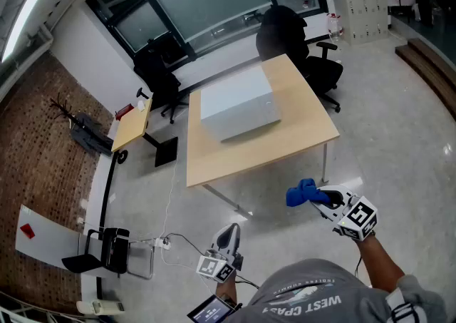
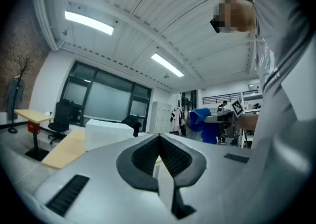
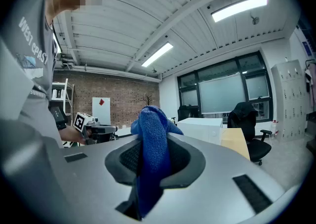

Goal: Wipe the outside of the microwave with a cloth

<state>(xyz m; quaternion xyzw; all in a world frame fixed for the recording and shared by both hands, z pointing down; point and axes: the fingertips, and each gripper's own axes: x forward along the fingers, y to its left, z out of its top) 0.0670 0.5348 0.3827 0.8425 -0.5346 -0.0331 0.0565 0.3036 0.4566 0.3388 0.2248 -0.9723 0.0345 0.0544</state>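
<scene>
Office floor, wooden table (image 1: 299, 136) bearing white microwave (image 1: 239, 104) toward its far left corner, right gripper (image 1: 322, 196) clamped on blue cloth (image 1: 301, 194), left gripper (image 1: 229, 232) closed, empty.

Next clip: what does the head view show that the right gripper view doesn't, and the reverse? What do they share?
Only the head view: the cable and power strip on the floor beside the table. Only the right gripper view: the ceiling lights, and the jaws of the right gripper closed on the blue cloth. Both: the cloth, the white microwave, a black chair and the left gripper.
</scene>
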